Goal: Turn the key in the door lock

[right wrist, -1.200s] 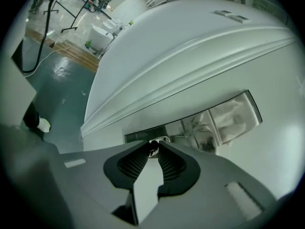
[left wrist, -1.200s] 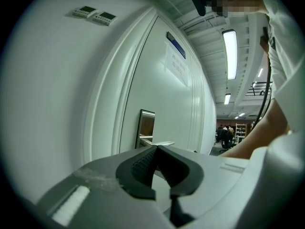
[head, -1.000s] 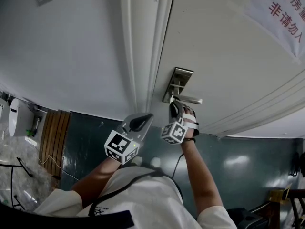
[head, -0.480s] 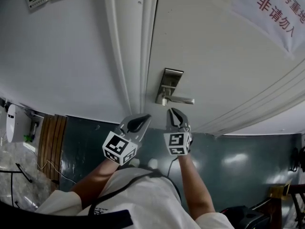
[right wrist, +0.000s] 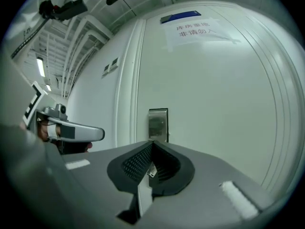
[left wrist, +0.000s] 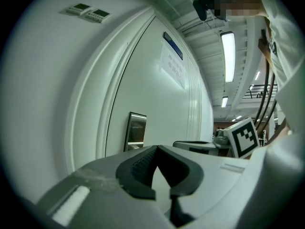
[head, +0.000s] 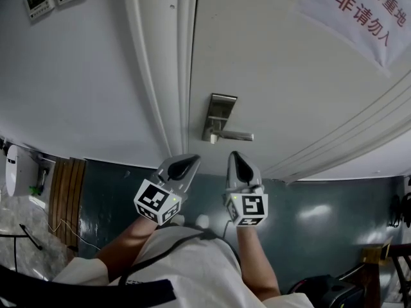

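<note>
Head view: rectangular brushed-metal lock plate (head: 220, 108)

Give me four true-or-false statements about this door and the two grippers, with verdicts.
1. The right gripper touches the lever handle. False: it is clear of it, lower in the head view.
2. The left gripper has its jaws together. True.
3. A sign with red characters is on the door. True.
4. The lock plate sits at the door's right edge. False: it is by the left edge, next to the frame.

Door lock (head: 218, 115): silver plate, upright; lever (head: 236, 135) level; ahead of right tool (head: 236, 158), apart.
Key: too small to tell.
</note>
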`<state>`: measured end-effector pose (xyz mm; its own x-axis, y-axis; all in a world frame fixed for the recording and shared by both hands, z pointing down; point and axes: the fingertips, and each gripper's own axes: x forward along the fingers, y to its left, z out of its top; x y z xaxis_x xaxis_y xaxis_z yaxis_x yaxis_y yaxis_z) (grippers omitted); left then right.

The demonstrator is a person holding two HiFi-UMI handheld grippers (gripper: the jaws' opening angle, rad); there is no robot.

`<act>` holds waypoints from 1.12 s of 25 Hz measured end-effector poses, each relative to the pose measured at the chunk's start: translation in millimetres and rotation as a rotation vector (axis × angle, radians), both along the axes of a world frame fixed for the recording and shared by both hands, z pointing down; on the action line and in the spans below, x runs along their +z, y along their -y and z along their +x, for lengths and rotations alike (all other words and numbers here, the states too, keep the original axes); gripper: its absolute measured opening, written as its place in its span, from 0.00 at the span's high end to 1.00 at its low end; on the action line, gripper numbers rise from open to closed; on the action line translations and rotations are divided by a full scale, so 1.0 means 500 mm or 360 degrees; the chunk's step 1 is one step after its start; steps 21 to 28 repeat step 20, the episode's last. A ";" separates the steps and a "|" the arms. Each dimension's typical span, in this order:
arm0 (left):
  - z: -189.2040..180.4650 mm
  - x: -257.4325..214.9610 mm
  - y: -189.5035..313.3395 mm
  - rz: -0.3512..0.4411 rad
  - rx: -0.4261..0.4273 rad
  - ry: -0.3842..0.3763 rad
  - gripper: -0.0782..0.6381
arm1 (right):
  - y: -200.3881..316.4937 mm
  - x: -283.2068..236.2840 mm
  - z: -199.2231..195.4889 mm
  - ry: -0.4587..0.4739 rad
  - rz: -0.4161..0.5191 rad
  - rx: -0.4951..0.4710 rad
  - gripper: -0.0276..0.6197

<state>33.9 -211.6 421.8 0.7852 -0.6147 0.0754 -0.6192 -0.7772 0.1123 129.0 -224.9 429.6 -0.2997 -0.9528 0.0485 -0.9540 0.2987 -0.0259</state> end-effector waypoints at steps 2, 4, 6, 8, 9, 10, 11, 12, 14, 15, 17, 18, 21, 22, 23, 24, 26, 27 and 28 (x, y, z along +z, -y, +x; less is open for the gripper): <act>0.004 -0.004 0.000 0.0003 0.0002 -0.0006 0.88 | -0.005 -0.003 0.004 0.0001 0.0001 0.0007 0.95; 0.006 -0.007 -0.001 0.0005 0.0004 -0.0009 0.88 | -0.009 -0.007 0.006 0.0003 0.0001 0.0016 0.95; 0.007 -0.008 0.000 0.0006 0.0006 -0.0011 0.88 | -0.012 -0.009 0.007 0.0011 -0.0002 0.0023 0.95; 0.007 -0.007 0.000 0.0005 0.0008 -0.0013 0.88 | -0.013 -0.008 0.007 0.0004 -0.0006 0.0029 0.95; 0.006 -0.007 0.001 0.0004 0.0008 -0.0012 0.88 | -0.013 -0.007 0.006 -0.0002 -0.0008 0.0030 0.95; 0.005 -0.006 0.001 0.0003 0.0008 -0.0011 0.88 | -0.013 -0.007 0.006 -0.0006 -0.0008 0.0031 0.95; 0.004 -0.006 0.002 0.0002 0.0008 -0.0010 0.88 | -0.013 -0.008 0.005 -0.0008 -0.0007 0.0034 0.95; 0.002 -0.005 0.002 0.0001 0.0008 -0.0010 0.88 | -0.013 -0.008 0.004 -0.0009 -0.0006 0.0037 0.95; -0.002 -0.003 0.001 -0.0003 0.0010 -0.0010 0.88 | -0.013 -0.008 0.001 -0.0016 -0.0008 0.0043 0.95; -0.004 -0.002 0.001 -0.0005 0.0011 -0.0010 0.88 | -0.013 -0.006 -0.001 -0.0020 -0.0017 0.0047 0.95; -0.010 -0.001 0.002 -0.0008 0.0013 -0.0012 0.88 | -0.011 0.000 -0.003 -0.0026 -0.0041 0.0062 0.95; -0.013 0.000 0.003 -0.0009 0.0013 -0.0014 0.88 | -0.010 0.001 -0.004 -0.0031 -0.0045 0.0068 0.95; -0.020 0.000 0.004 -0.0011 0.0014 -0.0017 0.88 | -0.008 -0.001 -0.009 -0.0043 -0.0042 0.0075 0.95; -0.020 0.000 0.004 -0.0011 0.0014 -0.0017 0.88 | -0.008 -0.001 -0.009 -0.0043 -0.0042 0.0075 0.95; -0.020 0.000 0.004 -0.0011 0.0014 -0.0017 0.88 | -0.008 -0.001 -0.009 -0.0043 -0.0042 0.0075 0.95; -0.020 0.000 0.004 -0.0011 0.0014 -0.0017 0.88 | -0.008 -0.001 -0.009 -0.0043 -0.0042 0.0075 0.95; -0.020 0.000 0.004 -0.0011 0.0014 -0.0017 0.88 | -0.008 -0.001 -0.009 -0.0043 -0.0042 0.0075 0.95; -0.020 0.000 0.004 -0.0011 0.0014 -0.0017 0.88 | -0.008 -0.001 -0.009 -0.0043 -0.0042 0.0075 0.95; -0.020 0.000 0.004 -0.0011 0.0014 -0.0017 0.88 | -0.008 -0.001 -0.009 -0.0043 -0.0042 0.0075 0.95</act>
